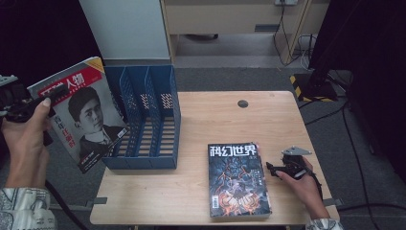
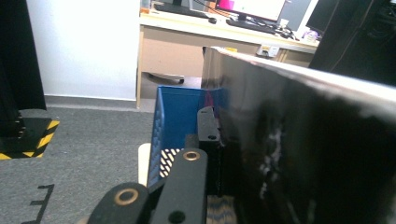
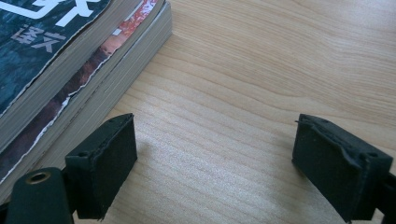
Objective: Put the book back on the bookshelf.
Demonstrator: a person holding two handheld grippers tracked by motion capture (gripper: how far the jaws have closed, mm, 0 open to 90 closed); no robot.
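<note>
Light wooden counter [image 1: 201, 191], blue file rack [image 1: 143, 120] stood at its left, stack of magazines [image 1: 238, 179] lay right of centre

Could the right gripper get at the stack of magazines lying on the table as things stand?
Probably yes. The right gripper sits just beside the stack of magazines with its jaws open, and the right gripper view shows bare table between the jaws and the stack's edge, nothing in between.
</note>
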